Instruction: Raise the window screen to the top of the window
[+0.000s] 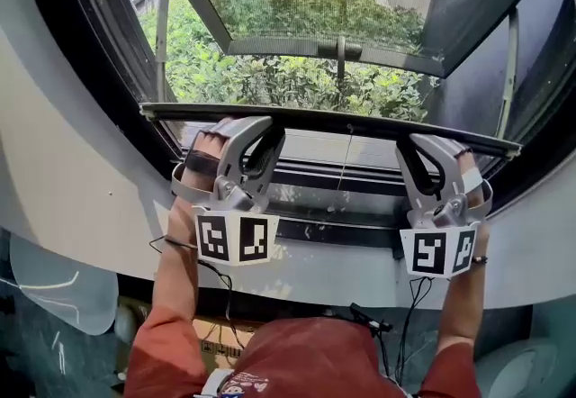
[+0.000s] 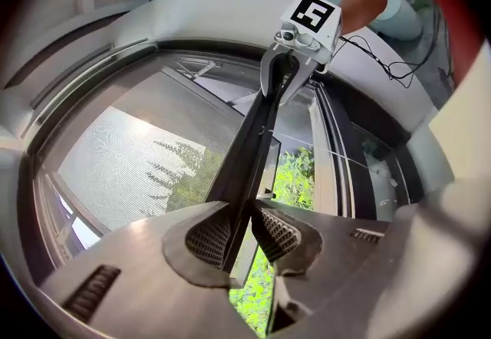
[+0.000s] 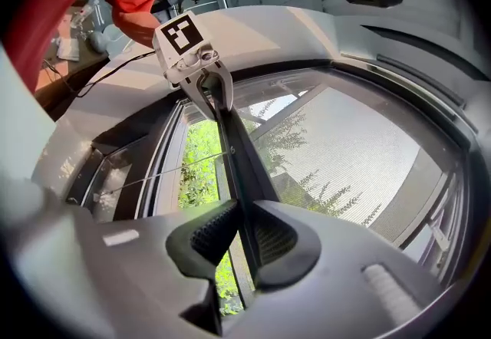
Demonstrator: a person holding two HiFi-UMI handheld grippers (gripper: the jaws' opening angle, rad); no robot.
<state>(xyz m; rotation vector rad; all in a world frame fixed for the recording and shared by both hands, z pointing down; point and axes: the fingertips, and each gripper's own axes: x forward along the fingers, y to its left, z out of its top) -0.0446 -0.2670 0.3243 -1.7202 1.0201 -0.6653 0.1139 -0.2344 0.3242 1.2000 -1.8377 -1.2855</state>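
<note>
The lift itself appeared to be the step in hand. The slim, dark metal bottom bar [image 1: 342,123] of the window screen ran across the middle of the head view, only a little above the dark sill tracks [image 1: 342,180], so the raise looked barely begun, with most of the travel left.

The left gripper [image 1: 241,128] was pinched on the bottom bar towards its left end. In the left gripper view its ribbed pads [image 2: 209,236] pressed the bar's edge [image 2: 253,146] from both sides, low in the centre of the frame. The right gripper [image 1: 430,146] was clamped on the same bar near its right end, and its own view showed the jaws [image 3: 244,234] closed on the bar [image 3: 242,153] in the same way.

The fine grey mesh [image 2: 138,161] stretched from the bar towards the top of the black window frame [image 1: 90,72], with green shrubs showing through it.

The next move seemed to call for both hands rising together at one pace. That would keep the bar level in its side tracks, with both pinches firm until it met the top of the frame.
</note>
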